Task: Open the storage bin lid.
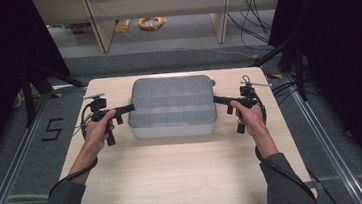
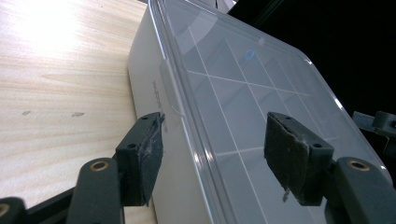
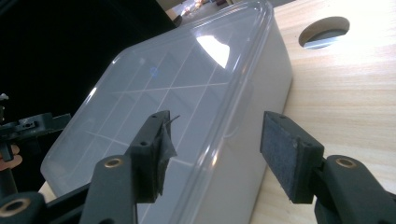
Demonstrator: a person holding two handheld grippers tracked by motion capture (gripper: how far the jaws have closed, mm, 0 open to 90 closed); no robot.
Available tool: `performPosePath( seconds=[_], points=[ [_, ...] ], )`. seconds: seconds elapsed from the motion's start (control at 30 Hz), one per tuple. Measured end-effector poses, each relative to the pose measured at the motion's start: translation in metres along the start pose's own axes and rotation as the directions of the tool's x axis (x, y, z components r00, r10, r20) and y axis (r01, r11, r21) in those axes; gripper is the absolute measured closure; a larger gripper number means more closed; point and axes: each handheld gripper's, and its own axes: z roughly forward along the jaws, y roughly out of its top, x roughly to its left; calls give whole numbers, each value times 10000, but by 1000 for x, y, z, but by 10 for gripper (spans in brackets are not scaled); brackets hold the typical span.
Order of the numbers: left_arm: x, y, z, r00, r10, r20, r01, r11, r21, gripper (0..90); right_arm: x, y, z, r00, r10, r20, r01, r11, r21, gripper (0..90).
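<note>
So the plastic box [image 1: 172, 108] with the clear lid sits mid-table [image 1: 185, 172], a bit toward 12 o'clock. Left gripper [image 1: 130, 107] is at the box's 9 o'clock end, right gripper [image 1: 215, 98] at 3 o'clock. Both have their jaws apart, straddling the lid's edge, pads not pressing on it

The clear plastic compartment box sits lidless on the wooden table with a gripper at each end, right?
Not lidless: the left gripper view shows a clear lid closed on the grey plastic compartment box. It does sit on the wooden table, with a gripper at each end.
</note>
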Motion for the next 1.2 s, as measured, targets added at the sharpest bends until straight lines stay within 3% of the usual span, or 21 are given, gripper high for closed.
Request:
performPosePath(
  seconds=[0.13,0.17,0.2,0.23,0.27,0.33,0.37,0.4,0.5,0.53,0.6,0.67,0.7,0.73,0.9,1.0,1.03,1.07,1.1,1.17,1.2],
  points=[
    [0,3,7,9999,-115,-106,115,9999,-17,392,2,4,9,9995,-165,266,164,9998,61,458],
    [-1,4,10,9999,-12,-157,13,10000,50,393,0,5,12,9984,-475,323,476,9989,-23,459],
    [-1,5,12,9998,-54,-202,56,10000,70,394,1,5,14,9994,-161,306,158,9998,94,460],
    [-2,6,13,9998,-26,-216,29,9999,109,394,1,5,15,9987,-297,410,292,9995,127,461],
    [-3,6,14,9996,-28,-297,32,9999,134,394,2,5,17,9992,1,405,-10,9998,218,463],
    [-2,8,16,9993,5,-364,2,9998,179,397,1,6,20,9989,-227,408,220,9996,168,464],
    [-2,8,16,9993,5,-364,2,9998,179,401,3,5,20,9994,51,352,-62,9995,309,466],
    [-1,9,19,9991,-54,-430,64,9997,231,403,0,6,22,9985,-348,411,340,9992,186,467],
    [-1,9,23,9983,-135,-568,156,9992,373,404,6,5,23,9983,442,369,-461,9975,538,469],
    [0,9,25,9983,-109,-579,133,9991,409,408,4,5,25,9994,3,351,-18,9991,423,469],
    [0,8,27,9985,-120,-535,144,9989,455,417,2,6,26,9989,-273,393,258,9989,380,472],
    [0,8,28,9985,-120,-532,145,9988,471,422,2,6,26,9990,-273,360,259,9990,375,472],
    [-1,8,29,9987,-132,-500,156,9987,489,429,4,6,27,9994,113,338,-130,9986,520,477],
    [-3,8,30,9984,-26,-562,58,9984,560,426,1,6,28,9992,-200,332,184,9987,470,477],
    [-4,8,30,9978,4,-658,29,9987,509,451,1,5,28,9992,-116,374,98,9988,477,492],
    [-8,7,29,9958,120,-912,-83,9991,414,453,4,5,28,9981,-312,528,289,9986,450,497],
    [-8,6,29,9954,82,-959,-47,9993,374,456,8,5,26,9987,200,468,-226,9982,559,497],
    [-8,6,29,9948,40,-1016,-6,9994,344,467,8,5,26,9988,125,484,-149,9987,496,507],
    [-8,6,29,9947,-14,-1031,45,9995,298,476,5,6,27,9978,-303,588,286,9992,291,522],
    [-8,5,28,9942,-212,-1050,231,9996,165,486,7,6,25,9982,-243,542,234,9996,160,570],
    [-9,4,28,9942,-234,-1049,249,9996,129,490,11,7,23,9986,82,525,-97,9996,273,577]
  ],
)
